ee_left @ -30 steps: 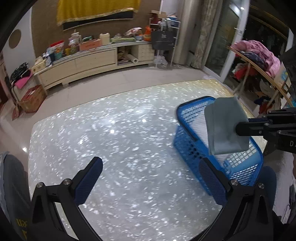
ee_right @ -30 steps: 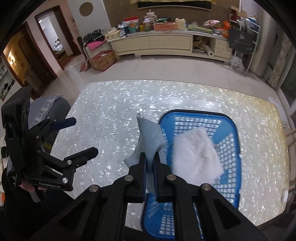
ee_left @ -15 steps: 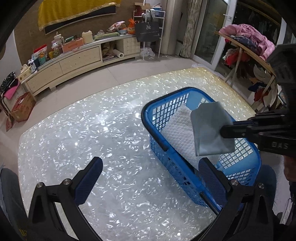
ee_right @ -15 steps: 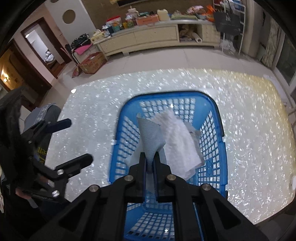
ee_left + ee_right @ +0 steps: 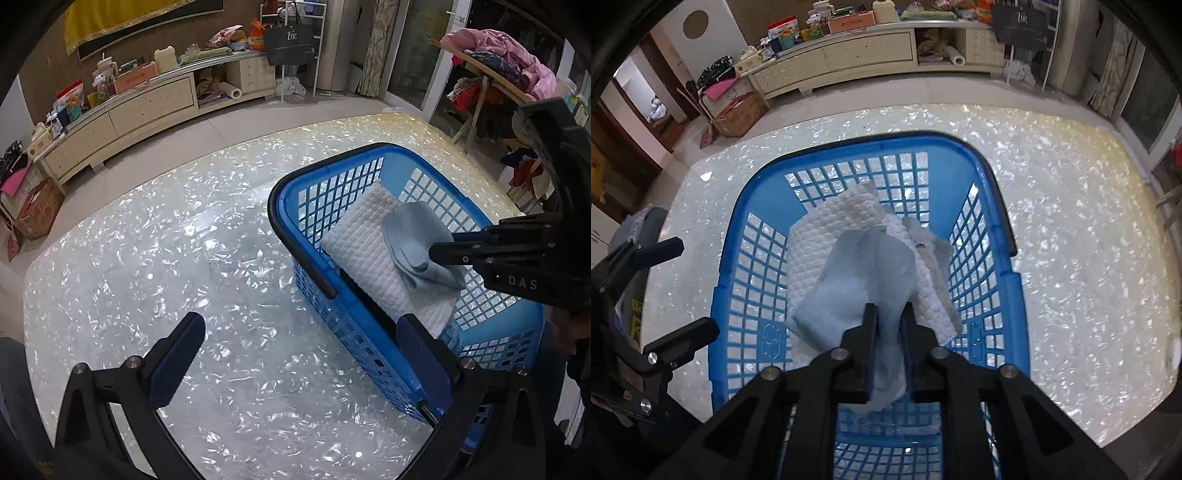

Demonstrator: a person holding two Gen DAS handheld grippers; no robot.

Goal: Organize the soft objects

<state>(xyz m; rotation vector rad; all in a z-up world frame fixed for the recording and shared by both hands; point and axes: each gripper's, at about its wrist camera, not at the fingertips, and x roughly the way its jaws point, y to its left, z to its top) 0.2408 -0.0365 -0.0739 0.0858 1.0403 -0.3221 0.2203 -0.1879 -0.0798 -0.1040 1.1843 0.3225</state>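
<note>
Your right gripper (image 5: pixel 889 325) hangs nose-down inside the blue basket (image 5: pixel 738 258), with the pale blue cloth (image 5: pixel 857 280) bunched between its two jaws. Those jaws have just been opening; a narrow gap now shows, the cloth sits slack in it, and the pads no longer seem to pinch. The cloth's lower folds already rest on the white waffle-textured towel (image 5: pixel 827 236) lying in the basket, toward the basket's near end.

To finish this release well, I would open the jaws wider before lifting, so no fold catches on a pad. Then rise straight up out of the basket, keeping clear of its mesh walls and dark rim. Watch that the cloth stays on the towel and does not trail upward with you.

Your left gripper (image 5: pixel 299 365) hovers over the shimmering white table (image 5: pixel 147 258), just outside the basket's long side, jaws spread wide and holding nothing. One blue pad (image 5: pixel 424 363) sits very near the basket wall; keep it off the basket so it does not shift.

No other loose soft item shows on the table.
</note>
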